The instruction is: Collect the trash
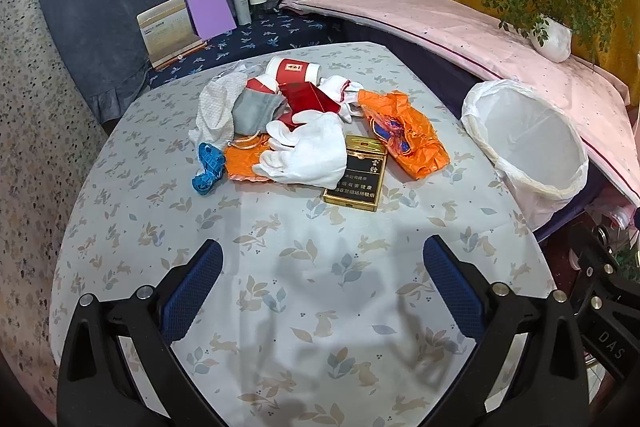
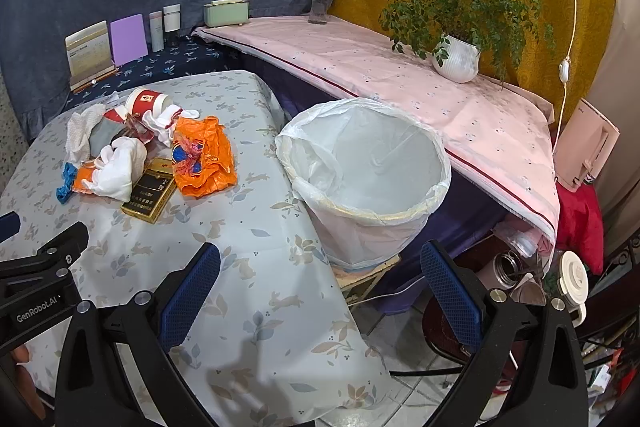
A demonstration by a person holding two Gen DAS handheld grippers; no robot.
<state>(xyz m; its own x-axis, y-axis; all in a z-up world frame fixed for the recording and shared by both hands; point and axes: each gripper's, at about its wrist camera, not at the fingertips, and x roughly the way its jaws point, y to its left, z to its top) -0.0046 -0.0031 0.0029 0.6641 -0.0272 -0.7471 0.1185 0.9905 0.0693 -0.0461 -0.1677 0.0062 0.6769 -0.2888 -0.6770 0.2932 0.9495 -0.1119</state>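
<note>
heaped on the far half of the table (image 1: 120, 227), well ahead of the left gripper (image 1: 322, 267): white glove (image 1: 308, 151), gold cigarette box (image 1: 356, 175), orange wrapper (image 1: 404, 131), red-and-white cup (image 1: 296, 69), blue scrap (image 1: 206, 167). lined trash bin (image 2: 368, 171) standing off the table's right edge, just ahead of the right gripper (image 2: 320, 269). both sets of tongs spread wide, nothing between, tilted down over the cloth, touching no trash.

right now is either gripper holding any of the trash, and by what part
Nothing is held. The left gripper and right gripper both stand open and empty, short of the trash pile.
</note>
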